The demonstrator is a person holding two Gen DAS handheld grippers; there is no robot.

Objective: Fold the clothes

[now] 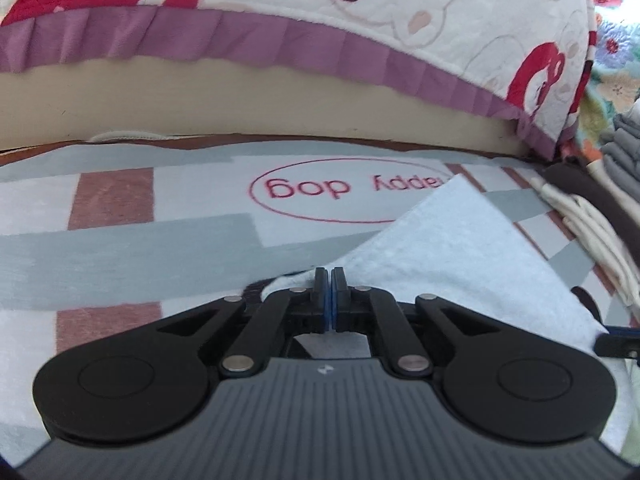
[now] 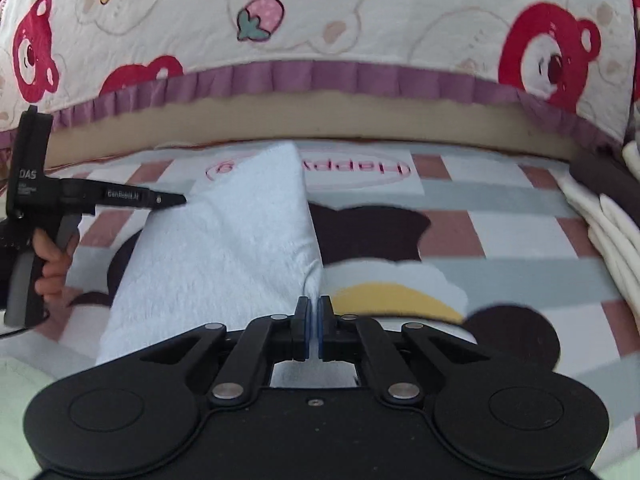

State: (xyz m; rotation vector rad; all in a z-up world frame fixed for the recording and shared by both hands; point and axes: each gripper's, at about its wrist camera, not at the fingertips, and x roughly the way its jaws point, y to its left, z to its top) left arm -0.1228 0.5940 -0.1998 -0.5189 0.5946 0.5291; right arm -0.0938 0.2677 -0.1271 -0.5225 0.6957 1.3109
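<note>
Left wrist view
Left gripper (image 1: 330,276): jaws drawn together, nipping the near edge of the light blue towel (image 1: 460,256).
Towel, position: lying on the patterned blanket (image 1: 120,240), one corner reaching up to the red "happy dog" oval (image 1: 348,196).
Towel, handling: soft, limp terry; judged light, likely to sag wherever it is not supported.
Surroundings: quilted bear-print cover (image 1: 440,20) with a purple ruffle (image 1: 280,44) behind; a stack of folded grey garments (image 1: 624,152) and cream cloth (image 1: 580,216) at the right edge.

Right wrist view
Right gripper (image 2: 313,312): jaws closed, pinching a bunched fold at the towel's (image 2: 224,248) near right edge.
Left gripper, seen from the side (image 2: 178,199): tip touching the towel's far left edge, carried by a person's hand (image 2: 50,264).
Towel, position: a slanted strip between the two grippers, its far corner overlapping the oval print (image 2: 360,168).
Best hold: corners or edges, as both jaws have it now; a mid-panel pinch would probably only bunch the cloth.
Surroundings: cartoon print on the blanket (image 2: 520,208), dark brown (image 2: 372,236) and yellow (image 2: 392,300) patches; white folded cloth (image 2: 608,232) to the right.
Obstructions: none on the towel; the side piles appear clear of a fold, though the plush blanket may drag on it.
</note>
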